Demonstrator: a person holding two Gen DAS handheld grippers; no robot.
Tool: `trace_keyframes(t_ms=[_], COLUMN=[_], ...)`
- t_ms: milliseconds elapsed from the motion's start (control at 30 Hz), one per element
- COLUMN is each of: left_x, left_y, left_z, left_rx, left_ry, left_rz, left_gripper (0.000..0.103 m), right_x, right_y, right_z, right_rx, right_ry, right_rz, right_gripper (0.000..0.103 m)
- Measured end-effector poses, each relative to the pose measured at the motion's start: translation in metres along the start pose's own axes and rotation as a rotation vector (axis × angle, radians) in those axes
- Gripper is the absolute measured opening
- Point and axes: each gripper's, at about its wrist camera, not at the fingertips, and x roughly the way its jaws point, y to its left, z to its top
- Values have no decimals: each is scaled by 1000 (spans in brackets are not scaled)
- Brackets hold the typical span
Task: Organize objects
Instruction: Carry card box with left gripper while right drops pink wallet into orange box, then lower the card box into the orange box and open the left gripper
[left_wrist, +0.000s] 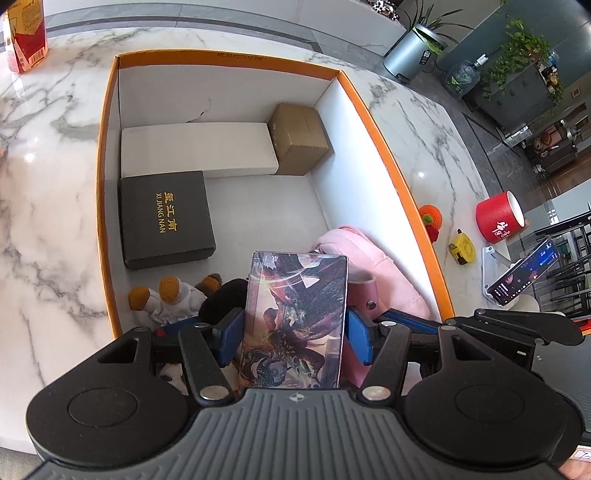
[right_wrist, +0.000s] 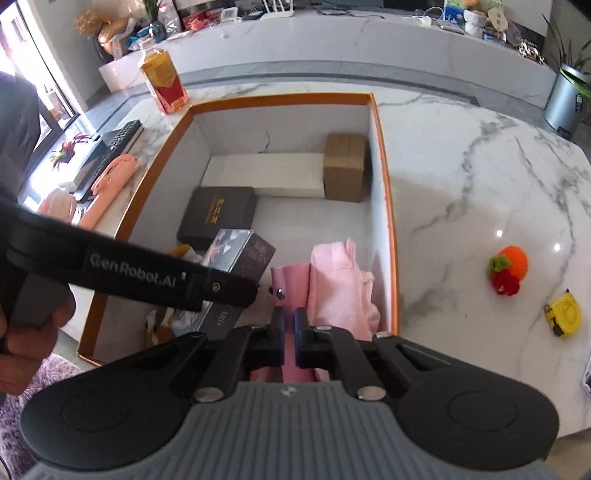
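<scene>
Left wrist view: our left gripper (left_wrist: 293, 332) clamps a glossy illustrated box (left_wrist: 295, 321) between its blue pads (left_wrist: 357, 341), held upright above the near end of the orange-rimmed carton (left_wrist: 105, 155). Inside the carton lie a black gift box (left_wrist: 166, 218) with gold lettering, a long white box (left_wrist: 197, 149) along the far wall, and a brown cardboard box (left_wrist: 299, 138) touching the white one's right end. Beneath the held box we see a plush toy (left_wrist: 168, 299) with orange knobs and a pink garment (left_wrist: 373, 266).

Right wrist view: our right gripper (right_wrist: 289, 334) has its fingers nearly together on a pink strap (right_wrist: 290, 284) of the garment; whether they truly pinch it we cannot tell. This view alone shows the left gripper's arm (right_wrist: 147, 275) from the side, crossing above the carton with the box tilted.

Only the left view shows a red cylinder (left_wrist: 498, 218) and a phone (left_wrist: 524, 273); both show the crocheted orange fruit (right_wrist: 509, 269) and yellow tape measure (right_wrist: 563, 314) on the marble table (right_wrist: 461, 184).
</scene>
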Motion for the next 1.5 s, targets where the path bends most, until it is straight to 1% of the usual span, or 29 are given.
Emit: trace_keyframes(t_ms=[167, 300, 367, 400, 533, 633, 700, 767, 933, 1100, 1167, 1300, 1500], left_x=[1, -3, -7, -9, -18, -23, -21, -15, 12, 45, 57, 75, 89], left_y=[-1, -8, -13, -16, -32, -45, -52, -57, -66, -69, -68, -64, -51], left_z=[1, 5, 8, 10, 23, 35, 41, 47, 53, 52, 52, 54, 56], left_rx=[11, 79, 133, 170, 338, 491, 610, 702, 893, 1034, 1073, 1119, 1147], left_ry=[7, 8, 5, 2, -18, -34, -30, -8, 45, 99, 116, 157, 199], left_rz=[2, 14, 15, 21, 63, 112, 146, 165, 192, 214, 213, 212, 206], left_gripper=[68, 68, 68, 68, 68, 68, 69, 69, 69, 69, 69, 69, 69], right_x=[3, 3, -3, -9, -28, -32, -30, -26, -8, 6, 12, 24, 42], right_y=[-6, -11, -15, -15, -22, -30, -33, -34, -38, -37, -35, -33, -26], right_z=[1, 5, 6, 8, 21, 34, 42, 48, 60, 67, 69, 75, 84], right_rx=[13, 24, 20, 10, -16, -33, -57, -90, -148, -221, -251, -285, -335], right_ry=[13, 39, 21, 0, -80, -113, -125, -130, -111, -93, -83, -63, -40], right_rz=[32, 77, 106, 109, 92, 65, 52, 54, 34, 30, 21, 24, 26], right_gripper=[4, 5, 7, 9, 9, 9, 10, 9, 9, 9, 9, 9, 9])
